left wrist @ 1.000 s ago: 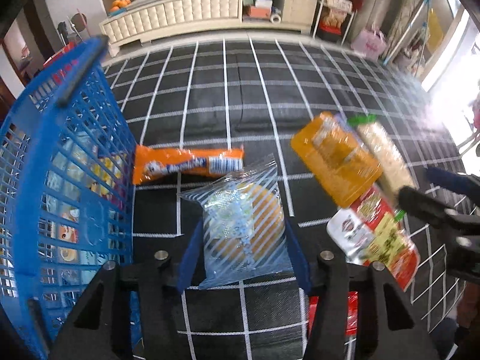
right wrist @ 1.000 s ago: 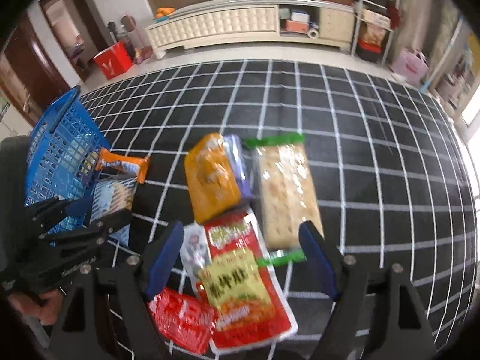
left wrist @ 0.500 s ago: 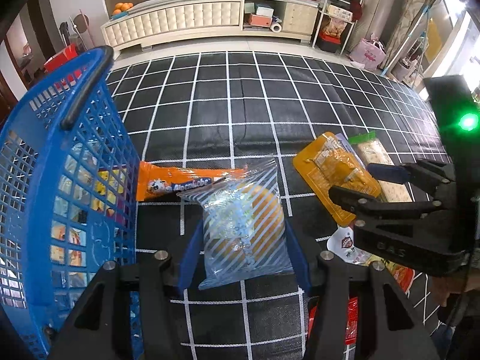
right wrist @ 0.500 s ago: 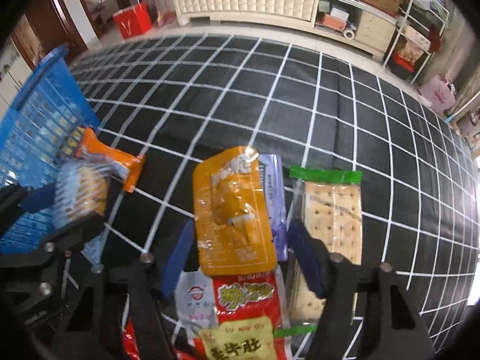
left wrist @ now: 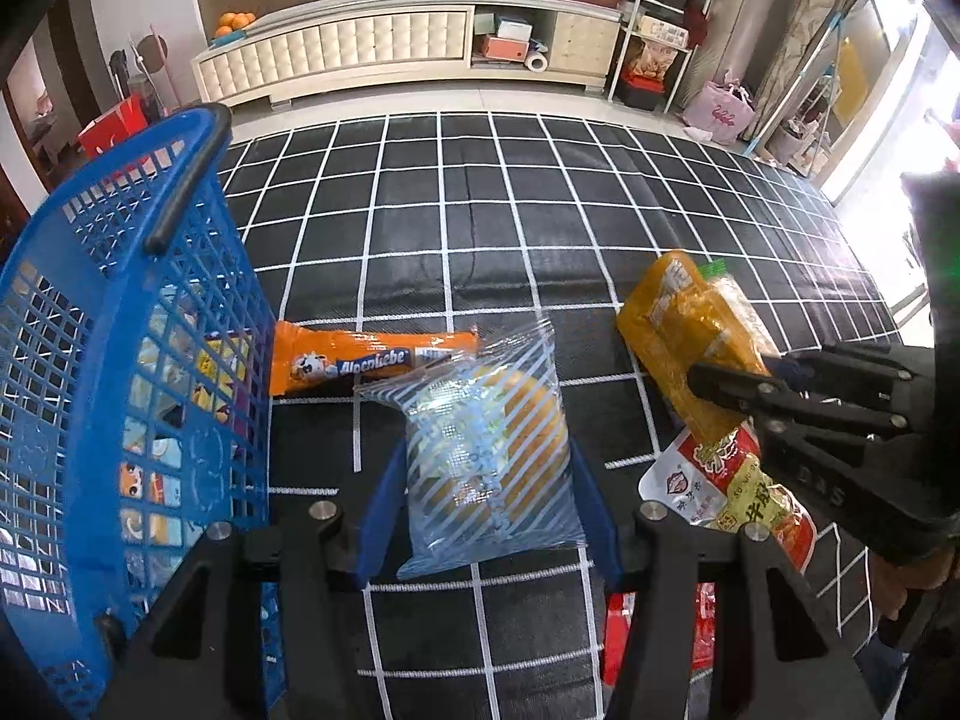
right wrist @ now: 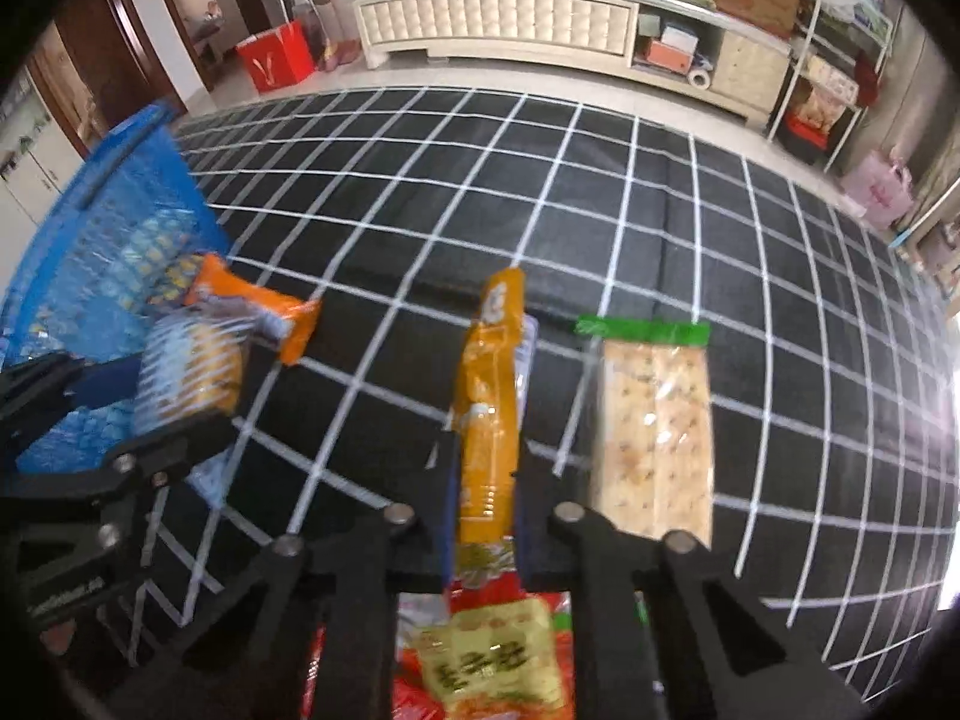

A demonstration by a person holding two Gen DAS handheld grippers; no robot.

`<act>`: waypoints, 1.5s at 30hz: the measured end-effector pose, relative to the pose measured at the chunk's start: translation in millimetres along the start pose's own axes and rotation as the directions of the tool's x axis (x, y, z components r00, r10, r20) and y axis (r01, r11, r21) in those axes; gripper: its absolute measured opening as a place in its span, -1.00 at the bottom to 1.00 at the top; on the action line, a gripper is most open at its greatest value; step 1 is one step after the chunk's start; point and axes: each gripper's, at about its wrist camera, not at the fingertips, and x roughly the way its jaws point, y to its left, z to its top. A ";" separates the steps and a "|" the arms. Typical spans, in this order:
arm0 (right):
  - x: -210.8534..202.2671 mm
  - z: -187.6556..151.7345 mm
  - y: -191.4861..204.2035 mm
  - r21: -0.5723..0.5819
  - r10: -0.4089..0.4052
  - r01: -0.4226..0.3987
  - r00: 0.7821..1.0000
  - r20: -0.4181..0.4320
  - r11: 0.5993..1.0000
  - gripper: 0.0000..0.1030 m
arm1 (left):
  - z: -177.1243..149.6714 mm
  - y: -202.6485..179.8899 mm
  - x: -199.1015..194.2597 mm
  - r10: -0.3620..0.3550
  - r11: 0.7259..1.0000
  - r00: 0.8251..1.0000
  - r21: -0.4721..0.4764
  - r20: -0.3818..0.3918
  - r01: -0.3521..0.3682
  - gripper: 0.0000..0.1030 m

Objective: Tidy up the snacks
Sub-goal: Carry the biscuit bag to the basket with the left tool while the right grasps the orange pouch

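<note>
Your right gripper pinches the orange packet, lifted on edge beside the crackers. Your left gripper clasps the striped bun bag beside the blue basket.

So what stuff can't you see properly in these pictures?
- Snacks inside the blue basket: left wrist view, the mesh wall hides what they are.
- Red packet: left wrist view, mostly behind the left gripper.
- Purple packet: right wrist view, under the orange pouch.
- Striped bun bag: right wrist view, blurred.
- Red and yellow packet: cut off by the bottom edge.
</note>
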 end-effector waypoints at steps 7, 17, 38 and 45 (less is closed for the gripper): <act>-36.5 -20.0 4.7 0.031 0.009 -0.011 0.998 0.065 0.999 -0.74 | -12.9 2.5 -23.6 -0.024 1.000 0.999 -0.006 0.023 0.024 -0.01; -102.0 -17.0 25.2 0.044 0.002 -0.009 0.987 0.162 0.999 -0.74 | -17.3 -5.4 -80.2 -0.083 0.997 0.991 0.008 0.101 0.083 -0.01; -150.1 23.2 157.7 -0.082 0.118 -0.099 0.951 0.284 0.992 -0.74 | -19.9 101.5 -184.3 -0.046 0.999 0.979 0.009 0.200 0.045 -0.01; -127.1 39.5 185.4 -0.111 0.150 -0.125 0.953 0.262 0.986 -0.74 | -12.0 141.7 -170.2 -0.032 0.999 0.989 -0.025 0.143 0.036 -0.01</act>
